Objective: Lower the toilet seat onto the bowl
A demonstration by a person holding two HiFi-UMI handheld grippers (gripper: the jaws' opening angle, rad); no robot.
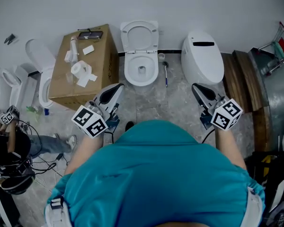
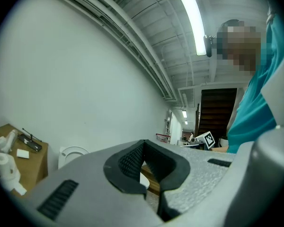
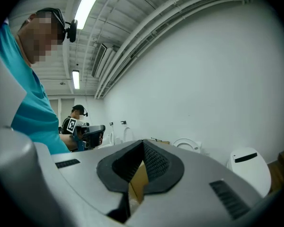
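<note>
Left tool (image 1: 117,87): jaws together at the tips, nothing between them. It is held low, in front of the person's teal shirt, and points ahead toward the wall.

Right tool (image 1: 195,87): jaws also closed tip to tip, with nothing gripped. It is held at about the same level, on the far side of the body.

Toilet seat (image 1: 139,36): raised and upright against the wall (image 1: 180,4), behind the bowl (image 1: 141,72). It lies ahead of both tools and between their lines: ahead and to the right of the left tool, ahead and to the left of the right tool. It is well apart from both and neither touches it. The bowl is open and sits nearer the tools than the seat does, closer to the left tool's tip than to the right's.

Left gripper view: the seat shows as a white oval low on the wall, left of the closed tips. Right gripper view: it shows right of the tips.

Cardboard box (image 1: 85,65): just left of the left tool, beside the bowl, with paper rolls (image 1: 80,70) on top.

Closed-lid toilet (image 1: 202,56): ahead of the right tool, near its tip.

Toilet brush (image 1: 165,74): on the floor (image 1: 175,103) between the bowl and the closed-lid toilet.
</note>
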